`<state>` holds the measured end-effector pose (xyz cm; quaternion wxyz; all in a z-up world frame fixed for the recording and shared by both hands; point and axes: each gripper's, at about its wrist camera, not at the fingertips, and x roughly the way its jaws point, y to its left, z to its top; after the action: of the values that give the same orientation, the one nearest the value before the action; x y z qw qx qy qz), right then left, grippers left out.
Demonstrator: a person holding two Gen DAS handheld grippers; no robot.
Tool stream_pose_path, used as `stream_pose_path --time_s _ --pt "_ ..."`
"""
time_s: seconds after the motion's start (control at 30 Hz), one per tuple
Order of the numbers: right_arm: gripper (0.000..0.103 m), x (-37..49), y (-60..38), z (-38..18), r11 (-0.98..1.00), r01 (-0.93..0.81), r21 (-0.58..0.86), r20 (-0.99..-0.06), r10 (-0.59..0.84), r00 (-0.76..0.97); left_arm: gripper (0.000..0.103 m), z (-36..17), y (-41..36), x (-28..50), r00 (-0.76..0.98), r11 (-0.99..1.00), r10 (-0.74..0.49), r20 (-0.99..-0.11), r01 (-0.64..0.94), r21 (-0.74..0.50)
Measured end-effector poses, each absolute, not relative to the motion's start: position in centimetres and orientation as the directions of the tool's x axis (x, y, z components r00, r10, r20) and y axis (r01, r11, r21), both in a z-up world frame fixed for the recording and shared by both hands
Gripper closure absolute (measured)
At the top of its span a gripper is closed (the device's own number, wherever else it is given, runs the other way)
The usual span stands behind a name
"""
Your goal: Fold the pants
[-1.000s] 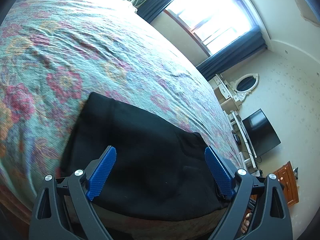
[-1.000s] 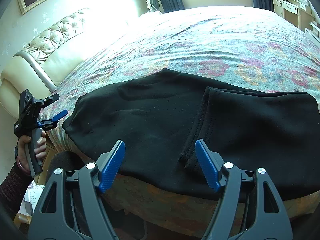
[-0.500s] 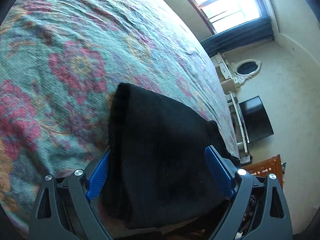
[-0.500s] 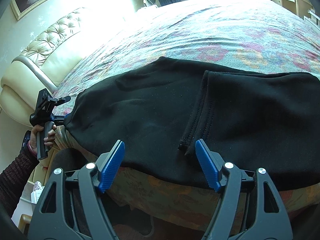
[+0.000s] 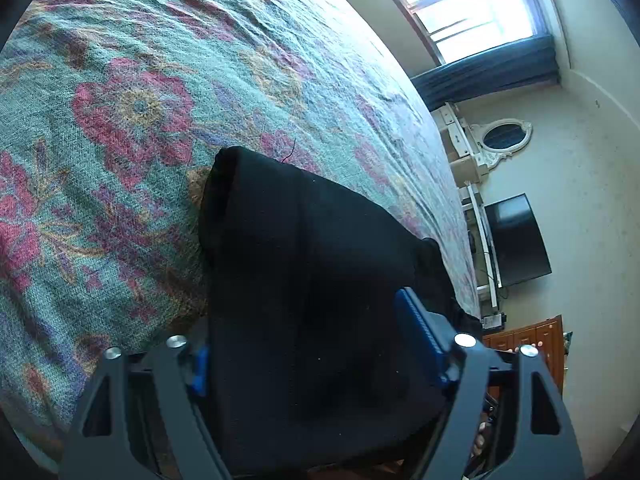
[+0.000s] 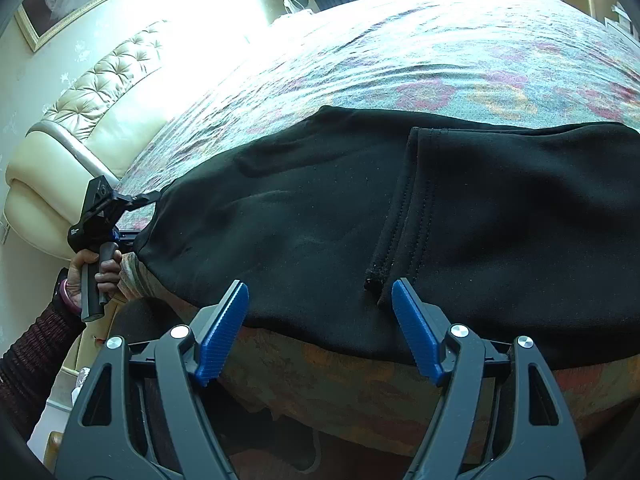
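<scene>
- Since 1 s ago, left gripper (image 5: 320, 360) advanced; jaws wide, straddling black pants (image 6: 400, 216) end.
- Right gripper (image 6: 320, 332) jaws wide, empty.
- Risk: thick fabric slips, fold skews on bed (image 6: 440, 52).

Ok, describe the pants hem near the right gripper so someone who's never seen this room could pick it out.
Start at the bed with the floral bedspread; the black pants lie along its near edge. Partway along the pants, a folded-over layer ends in a stitched hem running toward the right gripper. It is the only raised, double-stitched ridge on the otherwise smooth black cloth.
</scene>
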<state>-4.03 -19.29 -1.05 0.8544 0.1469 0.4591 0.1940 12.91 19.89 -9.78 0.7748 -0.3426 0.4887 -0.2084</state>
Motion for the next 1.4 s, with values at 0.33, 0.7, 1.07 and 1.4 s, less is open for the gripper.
stream_pose_path --time_s 0.33,0.7,1.07,1.4 --pt "0.029 -4.7 -21.4 -0.7 0.878 -0.155 0.453 -0.711 0.461 0.53 0.087 -6.9 19.5 11.5 0.481 0.671 -0.653 -0.585 0.008 -0.742" --pt "0.029 -5.4 -23.9 0.0 0.873 -0.11 0.475 -0.687 0.446 0.573 0.087 3.7 9.3 11.2 0.476 0.621 -0.749 -0.462 0.26 -0.739" --pt "0.029 -7.0 -27.4 0.8 0.861 -0.057 0.506 -0.654 0.426 0.626 0.087 5.0 -9.2 11.5 0.297 0.594 -0.803 -0.516 0.47 -0.653" --pt "0.029 -8.6 -31.9 0.3 0.84 0.039 0.541 -0.64 0.381 0.667 0.087 -2.0 -21.4 11.6 0.185 0.642 -0.742 -0.644 0.472 -0.604"
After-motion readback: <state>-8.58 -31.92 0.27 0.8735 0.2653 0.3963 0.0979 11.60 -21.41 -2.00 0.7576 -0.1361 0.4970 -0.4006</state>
